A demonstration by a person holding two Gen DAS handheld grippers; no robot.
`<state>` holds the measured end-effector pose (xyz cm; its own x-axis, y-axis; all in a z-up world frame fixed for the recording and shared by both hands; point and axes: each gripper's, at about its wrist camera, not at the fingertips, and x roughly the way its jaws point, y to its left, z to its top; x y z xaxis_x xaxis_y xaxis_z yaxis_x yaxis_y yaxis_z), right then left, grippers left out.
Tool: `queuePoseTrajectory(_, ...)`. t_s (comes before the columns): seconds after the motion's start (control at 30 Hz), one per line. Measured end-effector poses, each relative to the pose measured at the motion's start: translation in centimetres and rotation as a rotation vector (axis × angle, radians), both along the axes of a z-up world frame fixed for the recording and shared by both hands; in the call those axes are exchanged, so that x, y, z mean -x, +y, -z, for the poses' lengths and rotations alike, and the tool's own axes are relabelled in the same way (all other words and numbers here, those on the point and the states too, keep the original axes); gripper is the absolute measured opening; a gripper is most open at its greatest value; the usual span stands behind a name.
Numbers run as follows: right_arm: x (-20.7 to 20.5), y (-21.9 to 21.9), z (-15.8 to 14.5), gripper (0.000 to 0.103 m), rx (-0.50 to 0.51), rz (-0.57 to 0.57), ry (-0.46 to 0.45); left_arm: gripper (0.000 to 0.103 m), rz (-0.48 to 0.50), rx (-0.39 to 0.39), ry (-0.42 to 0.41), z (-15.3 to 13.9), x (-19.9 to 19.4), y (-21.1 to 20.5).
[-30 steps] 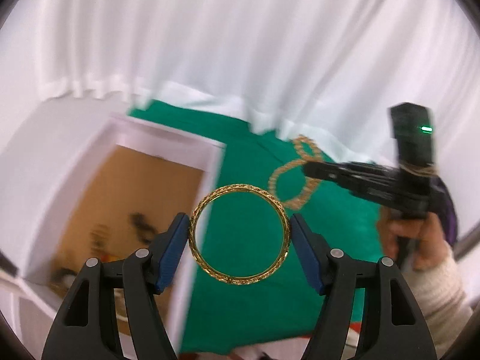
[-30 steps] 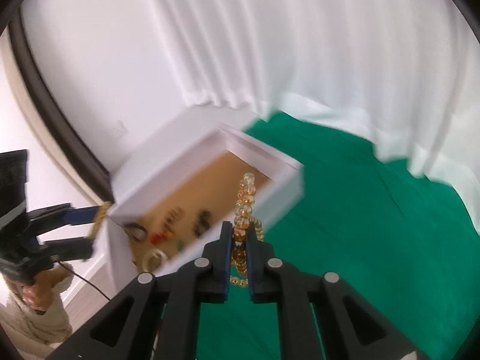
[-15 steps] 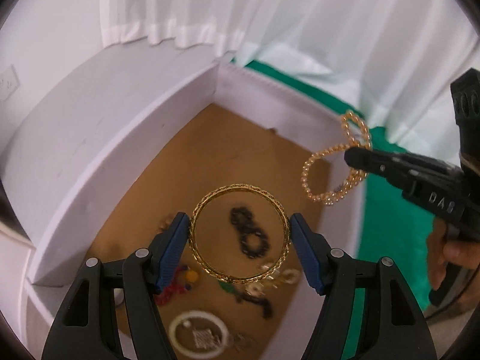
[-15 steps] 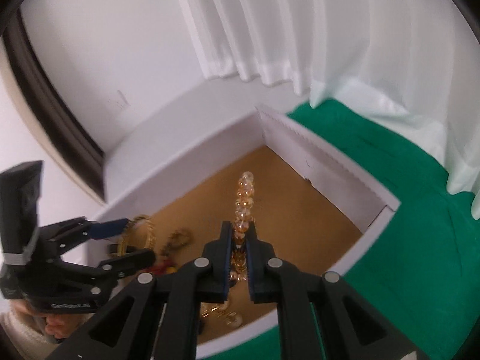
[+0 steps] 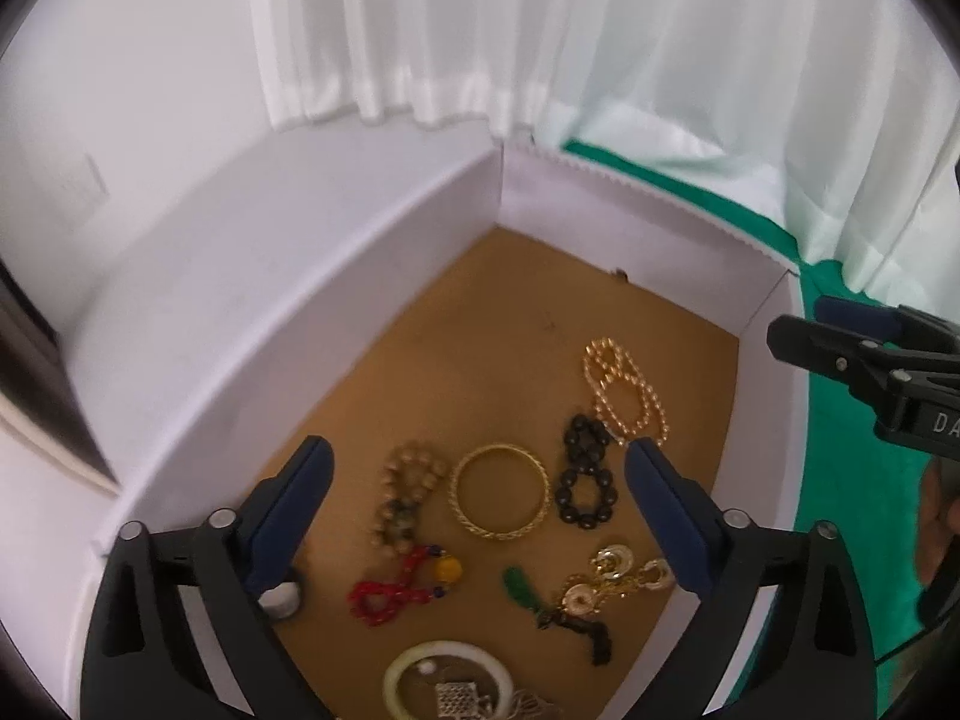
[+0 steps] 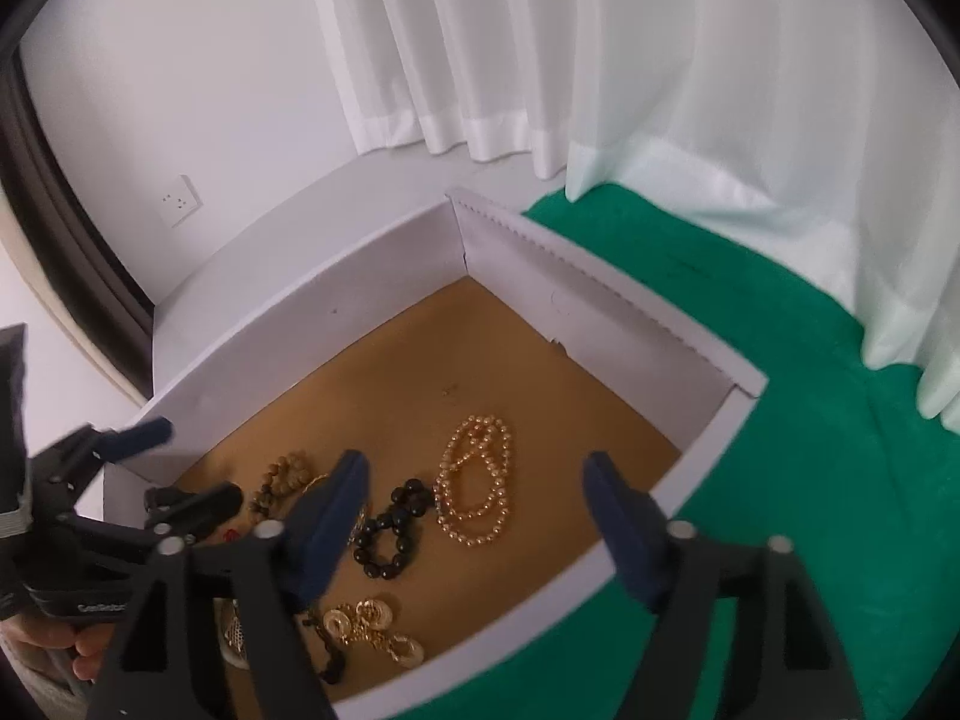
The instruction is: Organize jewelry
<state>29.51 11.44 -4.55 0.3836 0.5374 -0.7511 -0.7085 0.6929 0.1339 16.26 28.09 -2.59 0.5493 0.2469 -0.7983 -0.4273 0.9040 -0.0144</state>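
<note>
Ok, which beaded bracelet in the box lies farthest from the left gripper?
The pale gold pearl-bead bracelet, beyond the black bead bracelet; the tan wooden and red ones lie nearer.

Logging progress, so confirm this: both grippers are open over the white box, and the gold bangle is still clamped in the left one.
Wrong on the bangle. The left gripper is open and empty; the left wrist view shows the gold bangle lying on the floor of the white box. The right gripper is open too.

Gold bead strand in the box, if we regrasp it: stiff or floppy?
Likely floppy: the gold bead strand lies in folded loops on the box floor. Round beads may slip between pads. The gold bangle beside it looks rigid.
</note>
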Motion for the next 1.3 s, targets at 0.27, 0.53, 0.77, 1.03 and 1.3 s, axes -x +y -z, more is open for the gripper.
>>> queuePoseTrajectory(0.27, 3.5, -0.7, -0.8, 0.083, 0.033, -0.035, -0.084, 0.101, -0.125, -0.032, -0.096, -2.5, 3.8, -1.2)
queuePoseTrajectory(0.53, 5.3, 0.4, -0.6, 0.083, 0.088, -0.051, -0.136, 0.101, -0.191, -0.002, -0.070, -2.8, 5.0, -0.5)
queuePoseTrajectory(0.77, 6.0, 1.2, -0.7, 0.083, 0.121, -0.048, -0.153, 0.101, -0.206, 0.006, -0.033, -2.1, 4.9, 0.0)
queuePoseTrajectory(1.03, 6.3, 1.6, 0.0, 0.083, 0.142, -0.058, -0.144, 0.101, -0.200, -0.003, -0.017, -1.7, 4.5, -0.4)
queuePoseTrajectory(1.3, 6.0, 1.4, 0.6, 0.083, 0.145, -0.055, -0.133, 0.103, -0.178, -0.008, -0.041, -1.3, 4.7, -1.3)
